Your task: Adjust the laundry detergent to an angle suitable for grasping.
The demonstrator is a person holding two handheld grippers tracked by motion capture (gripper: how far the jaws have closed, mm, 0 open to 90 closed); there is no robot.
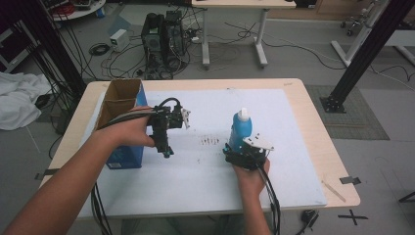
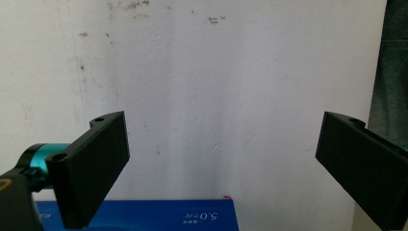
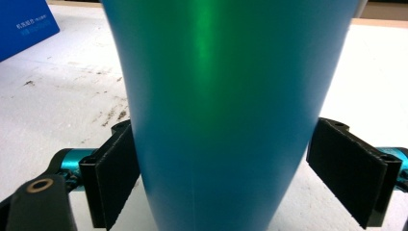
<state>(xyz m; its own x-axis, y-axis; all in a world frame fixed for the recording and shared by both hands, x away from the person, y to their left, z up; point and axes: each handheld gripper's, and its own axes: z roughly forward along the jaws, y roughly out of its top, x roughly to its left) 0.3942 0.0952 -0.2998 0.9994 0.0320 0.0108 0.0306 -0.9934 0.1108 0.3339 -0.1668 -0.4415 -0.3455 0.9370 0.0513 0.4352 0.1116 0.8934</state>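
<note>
A blue bottle (image 1: 241, 129) with a white cap stands upright on the white mat, right of centre. My right gripper (image 1: 239, 148) comes at it from the near side, low at its base. In the right gripper view the bottle (image 3: 226, 72) sits between the two black jaws, and both pads rest against its sides, so the right gripper (image 3: 221, 163) is shut on it. My left gripper (image 1: 168, 152) hangs over the mat left of centre, pointing down. Its jaws stand wide apart with nothing between them, so the left gripper (image 2: 221, 163) is open.
A tall blue box (image 1: 126, 155) with an open cardboard top stands at the table's left, just beside my left hand; its blue face (image 2: 144, 216) shows under the left jaws. Dark specks (image 1: 210, 141) mark the mat between the grippers. Cables trail off the near edge.
</note>
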